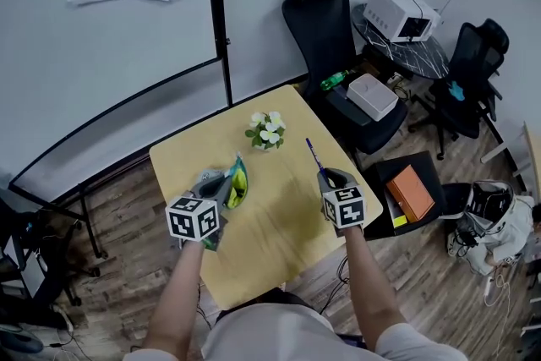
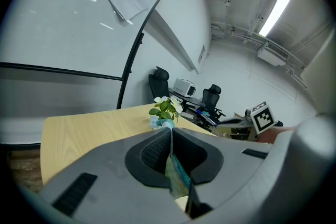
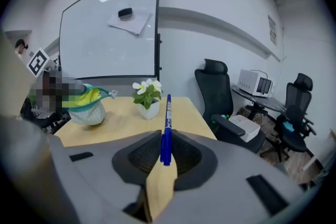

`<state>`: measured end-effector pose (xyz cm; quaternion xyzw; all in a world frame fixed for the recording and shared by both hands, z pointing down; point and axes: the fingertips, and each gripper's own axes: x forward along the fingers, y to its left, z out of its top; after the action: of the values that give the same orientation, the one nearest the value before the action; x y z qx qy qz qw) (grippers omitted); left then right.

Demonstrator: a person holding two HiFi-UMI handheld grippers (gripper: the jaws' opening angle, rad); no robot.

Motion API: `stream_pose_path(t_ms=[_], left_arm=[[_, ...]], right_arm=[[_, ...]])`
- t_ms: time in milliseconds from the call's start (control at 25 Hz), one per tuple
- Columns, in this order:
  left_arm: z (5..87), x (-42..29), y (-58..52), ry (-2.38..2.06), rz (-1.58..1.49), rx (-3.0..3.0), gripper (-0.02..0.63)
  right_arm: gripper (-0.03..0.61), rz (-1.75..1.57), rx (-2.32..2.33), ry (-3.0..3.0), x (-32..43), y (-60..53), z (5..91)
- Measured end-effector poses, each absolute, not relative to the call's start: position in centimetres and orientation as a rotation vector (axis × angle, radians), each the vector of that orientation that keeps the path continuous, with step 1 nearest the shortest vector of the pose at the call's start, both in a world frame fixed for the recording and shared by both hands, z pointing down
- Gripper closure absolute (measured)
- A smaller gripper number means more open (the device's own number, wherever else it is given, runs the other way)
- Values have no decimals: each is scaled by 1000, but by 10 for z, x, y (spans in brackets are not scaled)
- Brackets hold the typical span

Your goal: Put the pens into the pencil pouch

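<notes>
A blue pen (image 3: 166, 128) sticks forward out of my right gripper (image 3: 164, 150), which is shut on it; in the head view the blue pen (image 1: 312, 155) points away over the table's right side from that gripper (image 1: 331, 178). My left gripper (image 1: 221, 184) is shut on an edge of the pencil pouch (image 1: 237, 184), teal with a yellow lining. In the left gripper view a strip of the pouch (image 2: 176, 174) hangs between the closed jaws. From the right gripper view the pouch (image 3: 90, 104) gapes open at the left.
A small potted white flower (image 1: 266, 131) stands at the back of the light wooden table (image 1: 279, 224). A whiteboard (image 1: 101, 21) stands behind. Black office chairs (image 1: 325, 21), a small round table with a white appliance (image 1: 401, 14) and an orange box (image 1: 410, 193) crowd the right.
</notes>
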<state>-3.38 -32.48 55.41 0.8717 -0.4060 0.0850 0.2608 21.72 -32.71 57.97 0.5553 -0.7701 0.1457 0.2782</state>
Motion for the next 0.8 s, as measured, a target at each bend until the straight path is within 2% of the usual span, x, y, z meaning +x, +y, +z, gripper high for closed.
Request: stream_pose_path(t_ms=[280,560,800], left_arm=[[552,-32,-326,-1086,231,2371,594],[553,-26,-324,-1072,231,2378,594],[555,-25,-321,-1066,238,2391,594]], right_arm=[[517,271,1311,-2214,155,-301,537],[517,284,1002,-2248,84,-264,551],[517,296,849,-2180,60,-248,571]])
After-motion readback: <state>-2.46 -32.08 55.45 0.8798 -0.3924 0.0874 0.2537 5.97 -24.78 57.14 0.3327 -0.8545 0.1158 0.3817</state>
